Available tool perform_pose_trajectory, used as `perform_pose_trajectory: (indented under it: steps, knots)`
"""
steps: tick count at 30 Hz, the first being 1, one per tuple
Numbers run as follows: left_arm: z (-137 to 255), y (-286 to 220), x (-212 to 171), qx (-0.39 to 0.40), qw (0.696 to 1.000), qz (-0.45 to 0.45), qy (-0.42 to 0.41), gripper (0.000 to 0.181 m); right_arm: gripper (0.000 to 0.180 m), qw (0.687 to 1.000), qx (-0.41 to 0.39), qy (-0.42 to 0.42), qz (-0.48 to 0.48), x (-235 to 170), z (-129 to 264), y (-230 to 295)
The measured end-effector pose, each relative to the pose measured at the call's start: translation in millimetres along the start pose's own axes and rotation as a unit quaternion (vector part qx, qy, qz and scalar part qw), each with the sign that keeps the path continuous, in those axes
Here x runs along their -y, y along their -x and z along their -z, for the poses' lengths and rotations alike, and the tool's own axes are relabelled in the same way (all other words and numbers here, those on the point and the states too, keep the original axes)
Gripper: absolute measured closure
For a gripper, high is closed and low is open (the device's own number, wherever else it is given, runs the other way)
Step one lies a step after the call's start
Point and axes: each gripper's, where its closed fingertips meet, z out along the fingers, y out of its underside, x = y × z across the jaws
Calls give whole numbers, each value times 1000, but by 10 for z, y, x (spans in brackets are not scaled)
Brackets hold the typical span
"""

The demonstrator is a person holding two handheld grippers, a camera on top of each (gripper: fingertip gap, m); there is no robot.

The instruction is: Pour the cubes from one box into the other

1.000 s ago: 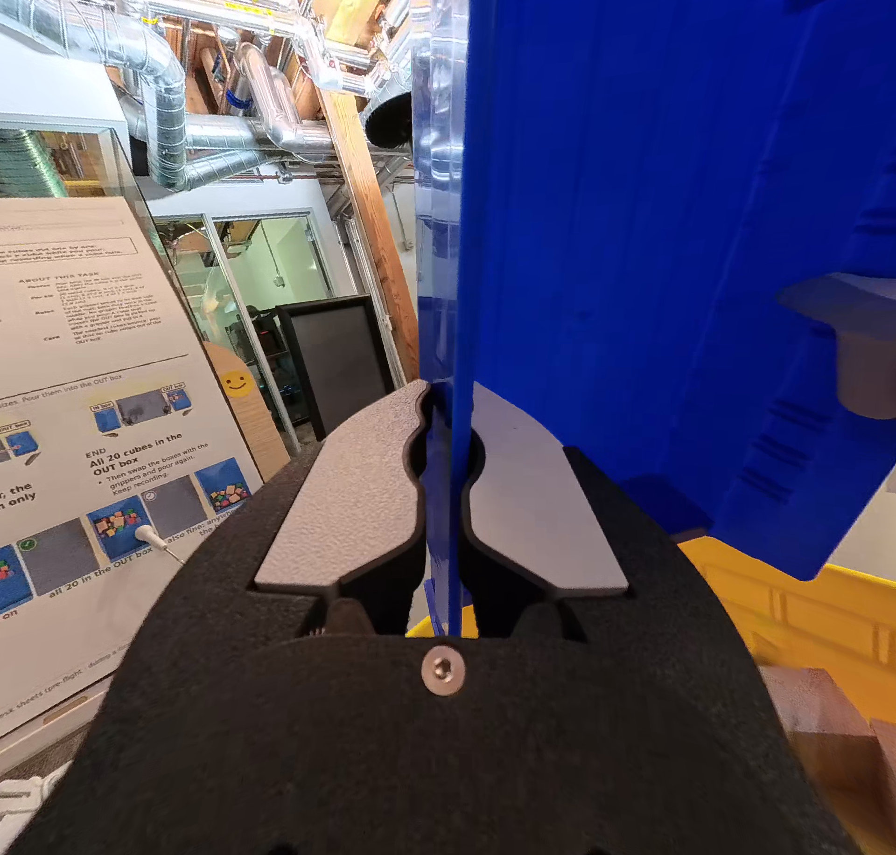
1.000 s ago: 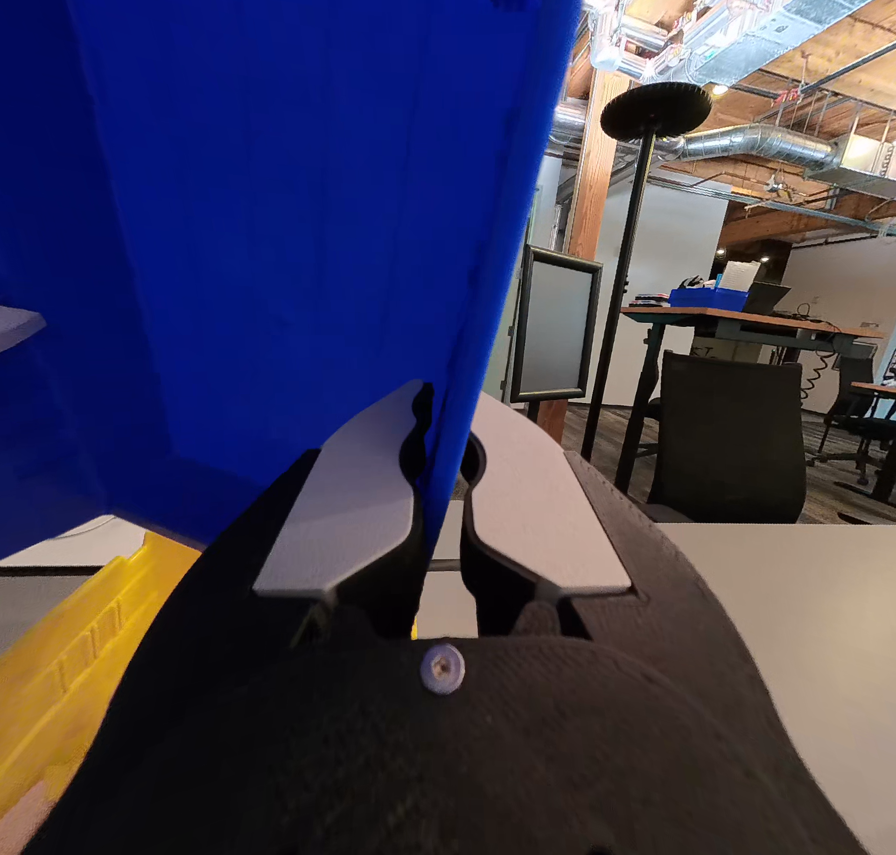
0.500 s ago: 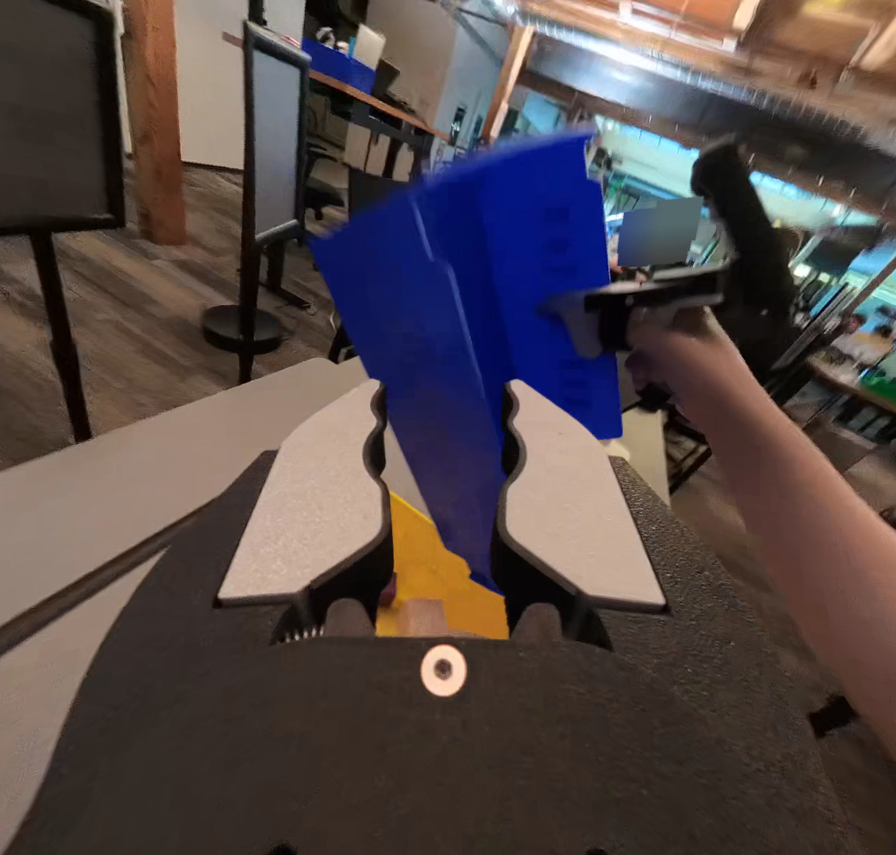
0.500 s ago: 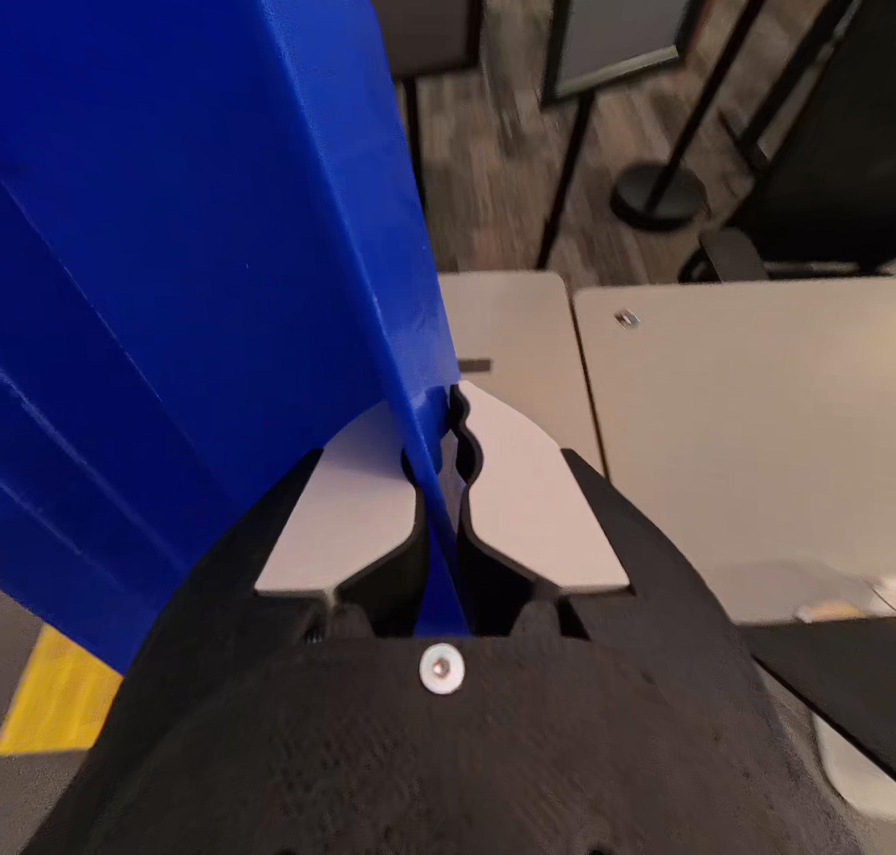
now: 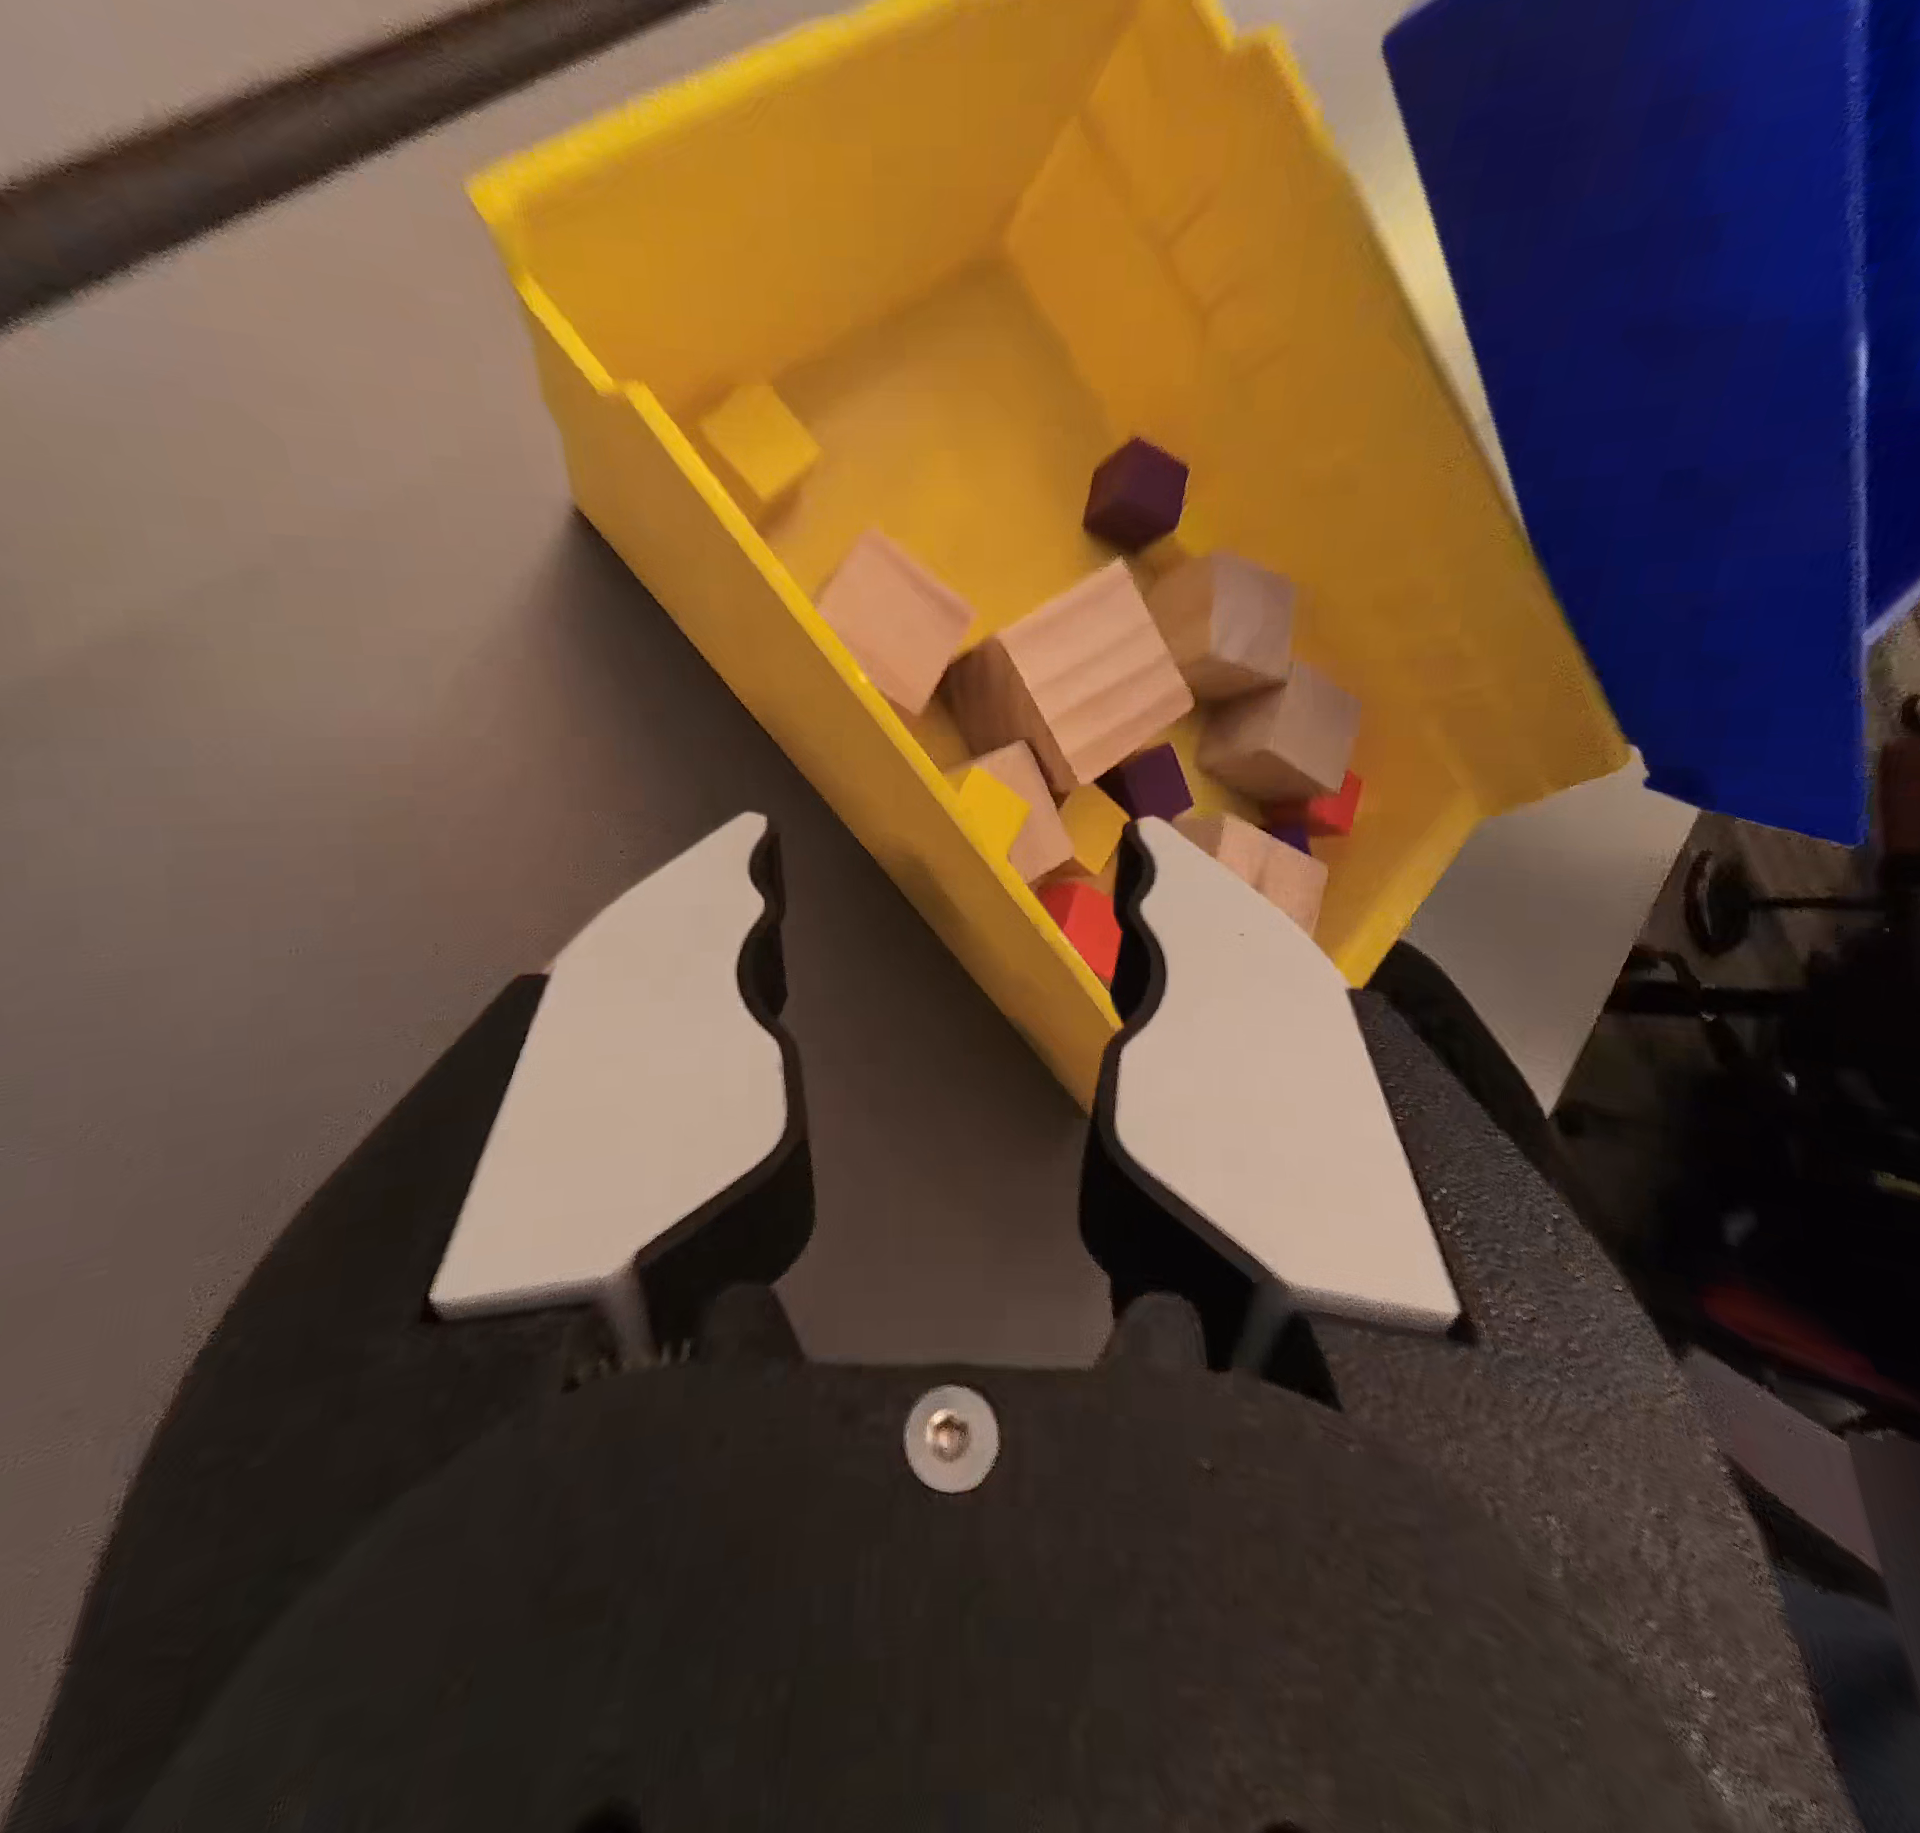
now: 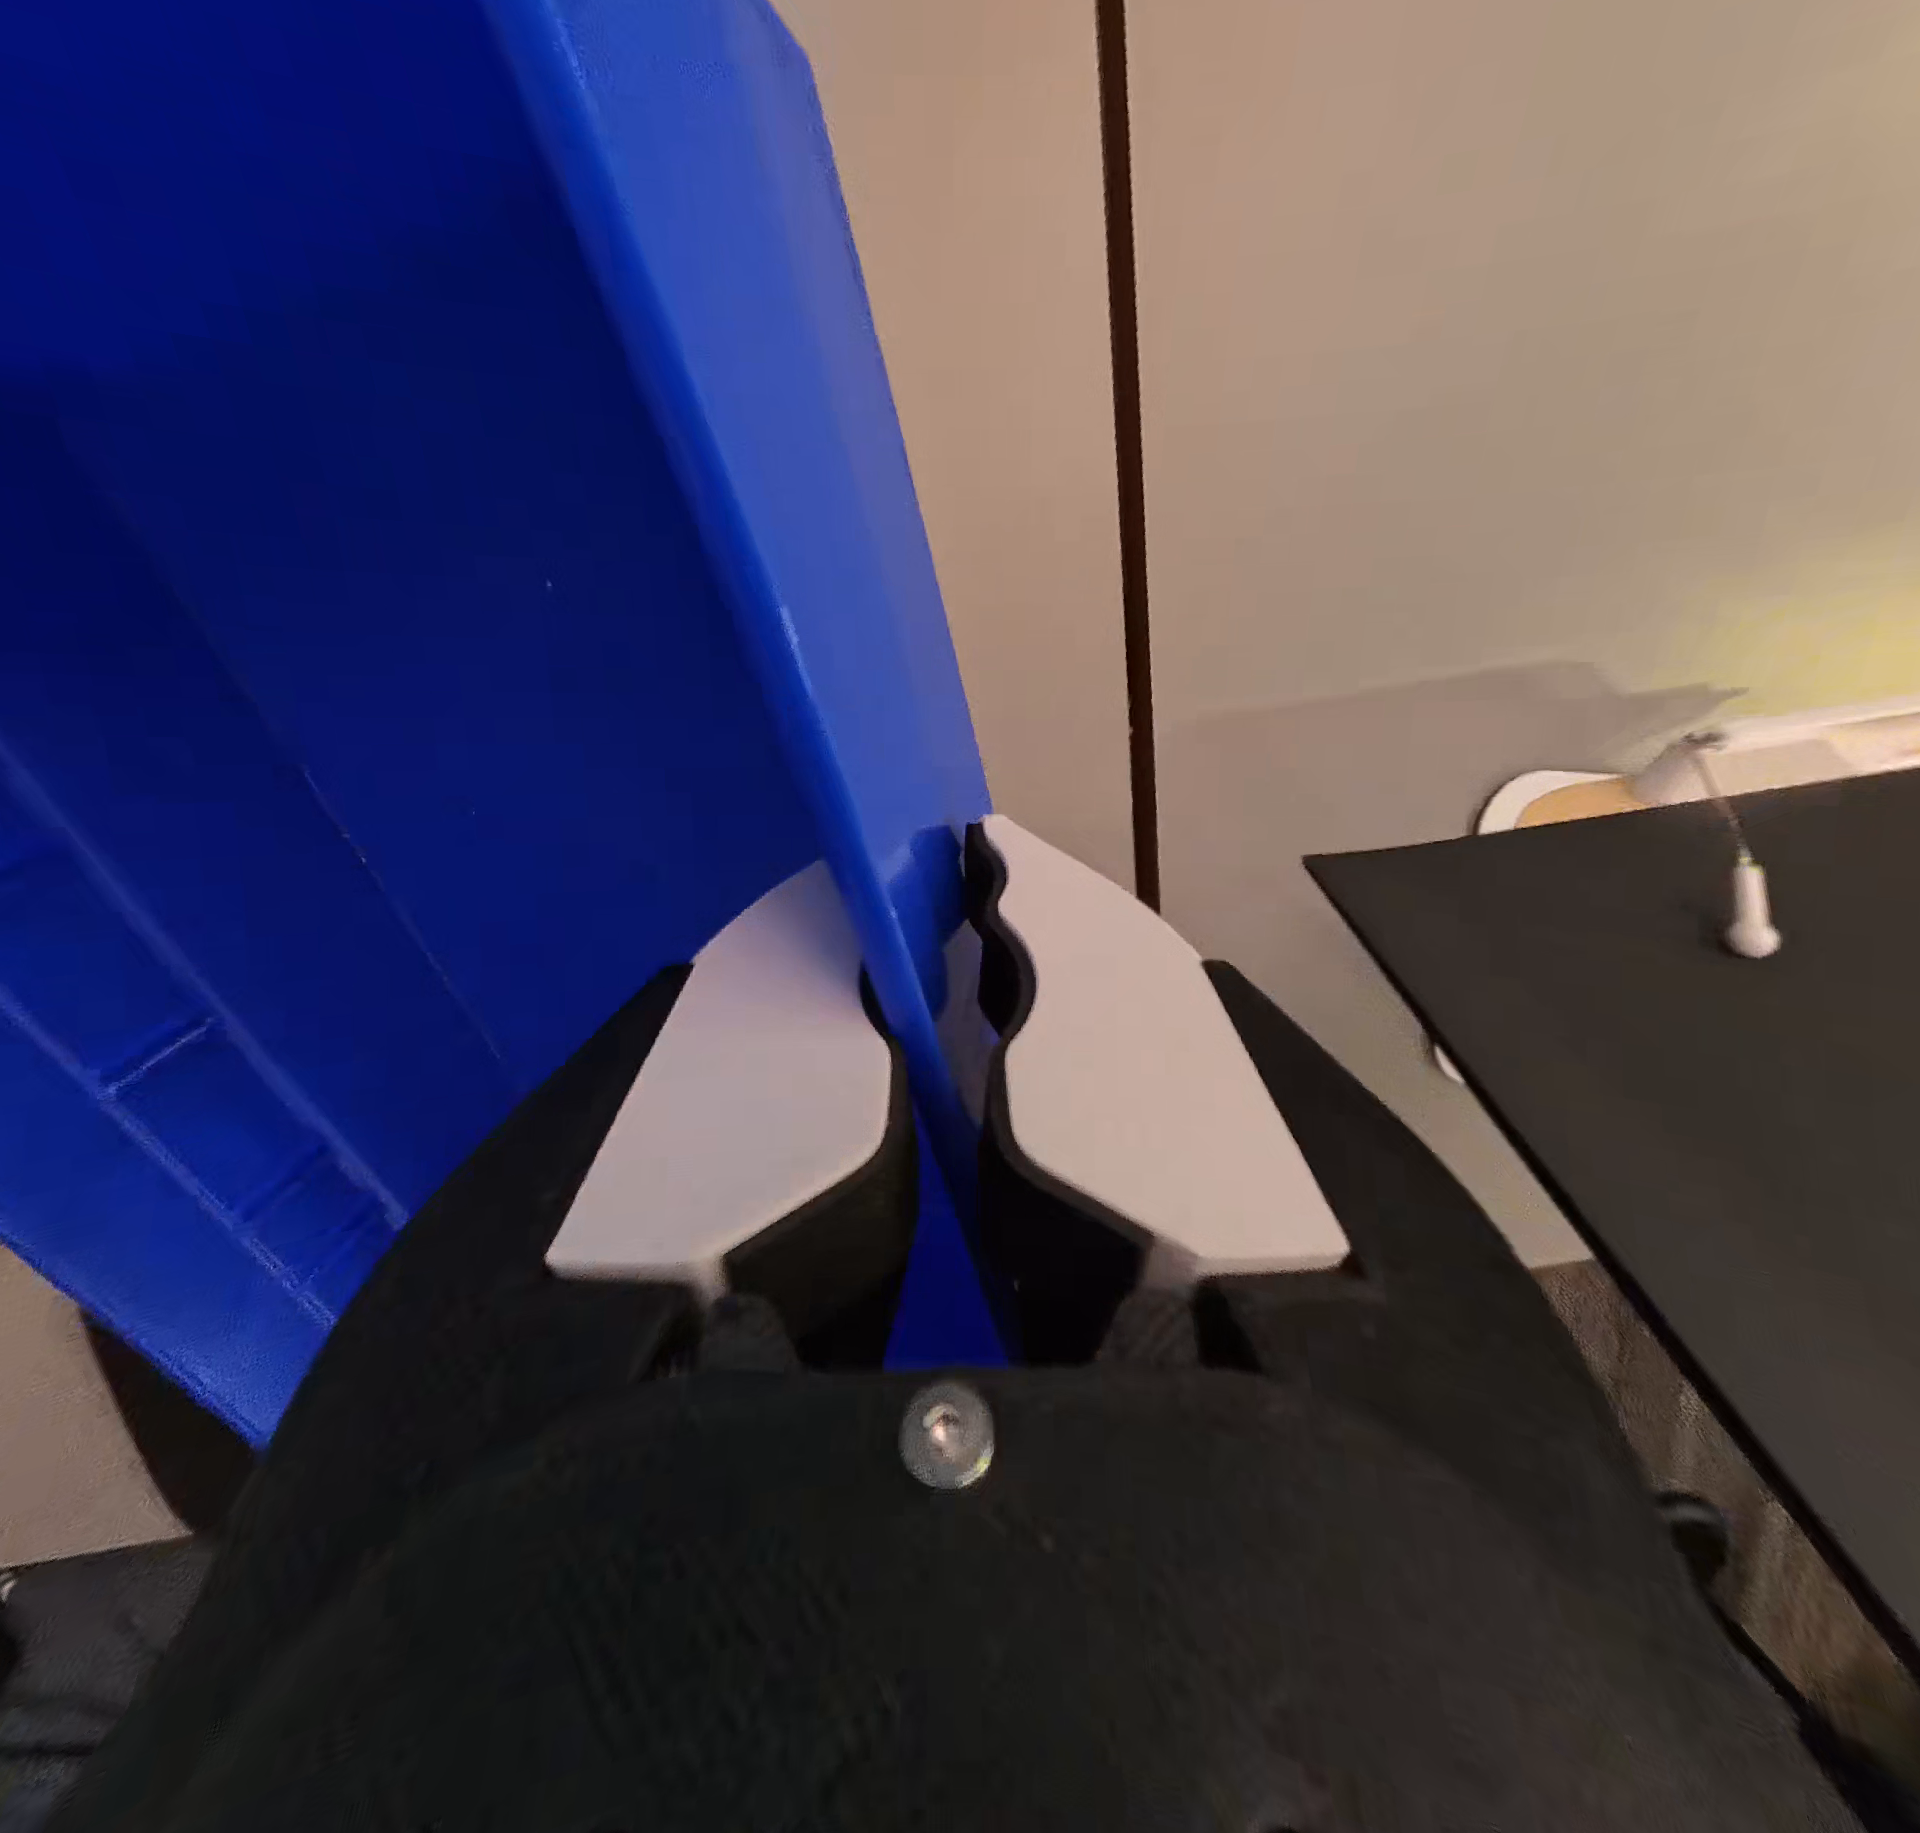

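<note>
A yellow box (image 5: 831, 173) stands on the grey table in the left wrist view and holds several cubes (image 5: 1070, 682), plain wood, purple, red and yellow. My left gripper (image 5: 951, 838) is open and empty, just short of the box's near corner, its right finger (image 5: 1247, 1077) over that corner. A blue box (image 5: 1662, 329) hangs in the air at the upper right. In the right wrist view my right gripper (image 6: 914, 869) is shut on the blue box's wall (image 6: 727, 536) and holds the box lifted above the table.
The grey table (image 5: 260, 692) has a dark seam (image 5: 312, 142) behind the yellow box. In the right wrist view a black board (image 6: 1662, 1056) with a small white peg (image 6: 1745, 910) lies at the right, past a thin dark seam (image 6: 1122, 433). The floor shows past the table's edge.
My left gripper let go of the blue box's wall, opened and swung down over the yellow box. The right gripper kept its grip and tilted the blue box down toward the table.
</note>
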Motion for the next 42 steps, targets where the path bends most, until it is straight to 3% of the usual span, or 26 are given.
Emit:
perform_pose_trajectory:
  steps: [6,10,16,17,21,30,42]
  knots:
    - [-309,39,-240,43,994,-3,97,123,174,998,11,60,-1,-248,-517,1]
    - [-510,-51,-383,23,985,28,169,125,174,997,25,70,-15,-322,-689,0]
    - [-460,-80,-421,8,976,21,217,152,174,993,61,96,-33,-540,-958,34]
    - [-407,-47,-405,5,977,15,211,162,174,991,71,103,-45,-583,-1016,48]
    - [-213,164,-508,21,975,13,220,164,174,984,100,136,-57,-721,-1226,179]
    - [552,1139,-791,140,961,19,239,173,174,978,153,133,-47,-514,-1351,975]
    - [1820,2382,-1524,164,967,144,129,176,172,977,151,141,-49,-323,-1315,1892]
